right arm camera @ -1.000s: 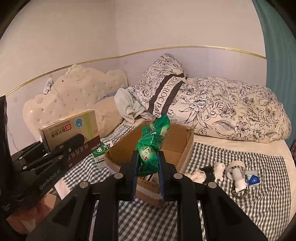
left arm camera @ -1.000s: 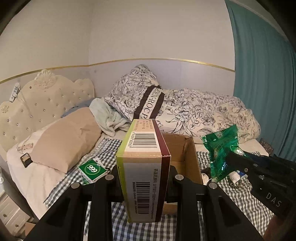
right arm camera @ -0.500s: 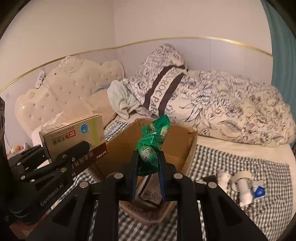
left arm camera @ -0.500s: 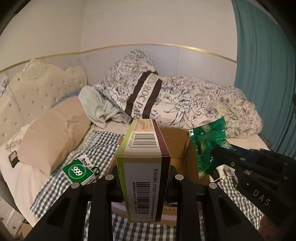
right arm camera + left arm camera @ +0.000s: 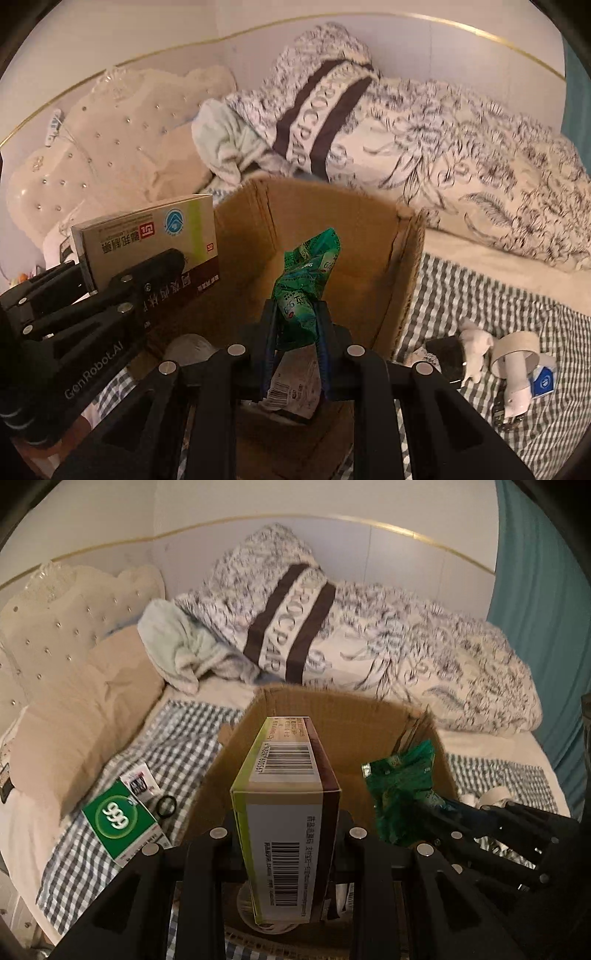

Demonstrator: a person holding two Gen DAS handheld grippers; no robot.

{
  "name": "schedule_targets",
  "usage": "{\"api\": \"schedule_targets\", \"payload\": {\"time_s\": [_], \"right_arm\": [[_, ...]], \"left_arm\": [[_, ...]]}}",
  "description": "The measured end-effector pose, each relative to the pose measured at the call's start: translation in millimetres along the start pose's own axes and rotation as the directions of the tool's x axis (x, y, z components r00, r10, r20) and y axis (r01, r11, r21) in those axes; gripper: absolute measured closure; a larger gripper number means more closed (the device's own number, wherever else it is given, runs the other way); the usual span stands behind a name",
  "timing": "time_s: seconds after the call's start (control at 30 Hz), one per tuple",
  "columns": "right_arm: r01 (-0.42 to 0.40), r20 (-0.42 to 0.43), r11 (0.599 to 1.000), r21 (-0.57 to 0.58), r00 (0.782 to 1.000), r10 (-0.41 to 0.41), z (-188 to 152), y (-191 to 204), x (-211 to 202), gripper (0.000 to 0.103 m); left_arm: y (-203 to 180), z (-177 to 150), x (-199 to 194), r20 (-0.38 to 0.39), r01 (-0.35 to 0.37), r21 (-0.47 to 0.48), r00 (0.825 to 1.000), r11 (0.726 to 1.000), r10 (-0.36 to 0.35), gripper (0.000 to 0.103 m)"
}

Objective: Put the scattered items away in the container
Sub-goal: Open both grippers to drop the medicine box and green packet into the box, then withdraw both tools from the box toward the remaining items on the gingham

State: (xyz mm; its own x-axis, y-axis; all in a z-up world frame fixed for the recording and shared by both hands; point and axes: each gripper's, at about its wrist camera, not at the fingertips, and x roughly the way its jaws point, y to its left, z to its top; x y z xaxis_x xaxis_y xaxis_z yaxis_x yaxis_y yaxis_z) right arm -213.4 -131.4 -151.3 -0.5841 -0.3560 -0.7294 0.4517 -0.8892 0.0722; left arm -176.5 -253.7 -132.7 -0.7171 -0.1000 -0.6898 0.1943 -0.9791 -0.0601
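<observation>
Tilting downward side by side over the open cardboard box (image 5: pixel 354 236) on the checked bedspread (image 5: pixel 480 295), the left gripper (image 5: pixel 286 830) clamps an upright medicine carton (image 5: pixel 288 812), and the right gripper (image 5: pixel 295 321) pinches a crumpled green packet (image 5: pixel 306 280).

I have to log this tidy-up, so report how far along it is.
Done: some packets already lie in the cardboard box. In hand: left gripper holds the medicine box, right gripper the green sachet, both over it. Left: the green 999 box, tape roll.
</observation>
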Motion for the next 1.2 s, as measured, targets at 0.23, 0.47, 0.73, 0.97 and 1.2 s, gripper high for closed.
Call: {"api": "schedule_targets", "payload": {"time_s": [0.23, 0.47, 0.73, 0.97, 1.2], "right_arm": [[0.021, -0.115, 0.999, -0.045, 0.993, -0.026, -1, -2, 32, 0.084], [0.035, -0.179, 0.997, -0.074, 0.983, -0.048, -7, 1, 46, 0.081], [0.049, -0.083, 0.998, -0.031, 0.995, -0.052, 2, -5, 18, 0.060], [0.068, 0.004, 0.998, -0.010, 0.998, -0.068, 7, -11, -18, 0.047], [0.069, 0.071, 0.997, 0.032, 0.995, -0.071, 3, -27, -58, 0.025]], "left_arm": [[0, -15, 55, -0.256, 0.020, -0.019, 0.966, 1.000, -0.024, 0.074], [-1, -18, 58, -0.272, 0.003, -0.009, 0.962, 1.000, -0.005, 0.069], [1, -1, 32, -0.187, -0.014, 0.001, 0.982, 1.000, 0.014, 0.053], [-5, 9, -7, -0.058, -0.096, 0.004, 0.994, 0.995, 0.096, 0.020], [-9, 11, -45, 0.025, -0.088, -0.003, 0.996, 0.996, 0.088, 0.000]]}}
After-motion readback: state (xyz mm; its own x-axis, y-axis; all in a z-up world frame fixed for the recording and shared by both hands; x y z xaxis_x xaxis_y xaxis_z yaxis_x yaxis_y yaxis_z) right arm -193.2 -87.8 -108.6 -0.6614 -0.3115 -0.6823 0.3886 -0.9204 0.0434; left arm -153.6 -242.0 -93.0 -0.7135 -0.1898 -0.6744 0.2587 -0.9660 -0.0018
